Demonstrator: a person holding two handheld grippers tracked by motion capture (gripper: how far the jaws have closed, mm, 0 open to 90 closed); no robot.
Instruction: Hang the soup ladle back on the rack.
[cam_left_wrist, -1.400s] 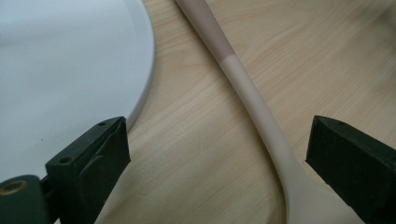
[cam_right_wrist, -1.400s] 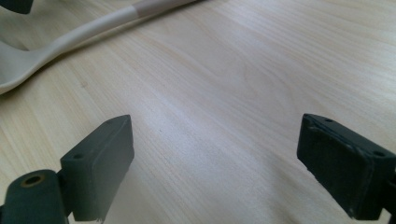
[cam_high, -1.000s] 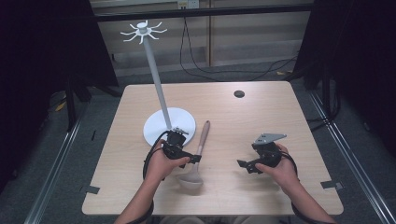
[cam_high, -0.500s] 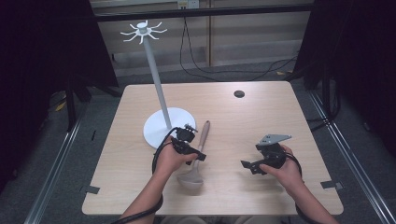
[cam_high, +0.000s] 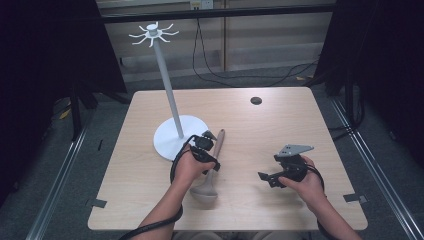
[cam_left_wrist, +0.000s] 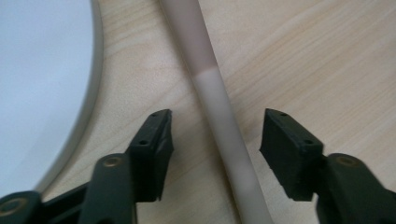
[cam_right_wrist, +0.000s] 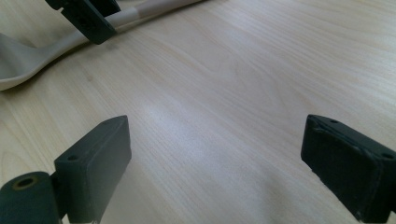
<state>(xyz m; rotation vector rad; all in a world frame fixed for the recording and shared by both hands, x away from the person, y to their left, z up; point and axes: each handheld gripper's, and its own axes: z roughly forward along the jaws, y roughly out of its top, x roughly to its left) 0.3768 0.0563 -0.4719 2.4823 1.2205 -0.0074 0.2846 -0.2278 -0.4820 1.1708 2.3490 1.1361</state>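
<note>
Since a second ago the left tool (cam_left_wrist: 215, 140) has slid toward twelve o'clock along the spoon (cam_high: 212, 165) lying mid-table (cam_high: 280, 120), its jaws closing, not yet touching the handle. Best centred before pinching. Right tool (cam_high: 270, 177) waits open.

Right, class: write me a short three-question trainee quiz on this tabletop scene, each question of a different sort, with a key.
1. True or false: the left gripper already clamps the spoon.
2. Which stands nearest the spoon's handle? A) the white stand B) the dark disc C) the right gripper
3. What lies between the right gripper's jaws?

Key
1. False: its jaws have just been closing and straddle the handle, with gaps on both sides.
2. A
3. Bare table; the jaws are wide open.
</note>
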